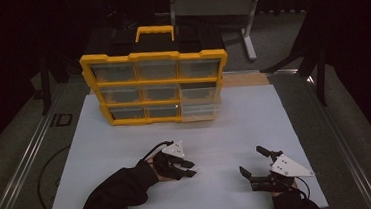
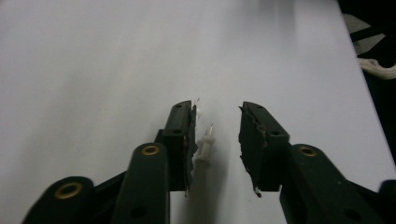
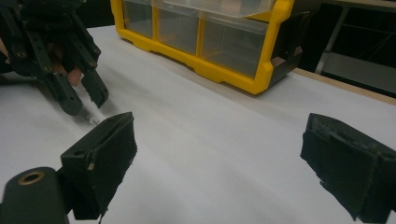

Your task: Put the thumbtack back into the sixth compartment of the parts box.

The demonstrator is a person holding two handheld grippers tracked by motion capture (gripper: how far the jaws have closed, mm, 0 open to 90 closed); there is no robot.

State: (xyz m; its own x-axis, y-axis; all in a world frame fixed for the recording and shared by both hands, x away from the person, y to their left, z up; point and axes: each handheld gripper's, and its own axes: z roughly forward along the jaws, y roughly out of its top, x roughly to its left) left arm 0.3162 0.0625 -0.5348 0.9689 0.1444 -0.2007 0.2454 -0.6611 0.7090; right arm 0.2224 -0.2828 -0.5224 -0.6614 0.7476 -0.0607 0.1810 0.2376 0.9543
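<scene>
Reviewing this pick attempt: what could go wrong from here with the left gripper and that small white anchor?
1. The white anchor lies against one pad of the left gripper, off centre; closing could roll or flick it out.
2. It is tiny and lies flat on the white table; the jaw tips may scrape the surface.

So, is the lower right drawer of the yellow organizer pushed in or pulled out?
Pulled out partly. In the high view the lower right drawer stands forward of the yellow organizer frame, while its neighbours sit flush.
</scene>
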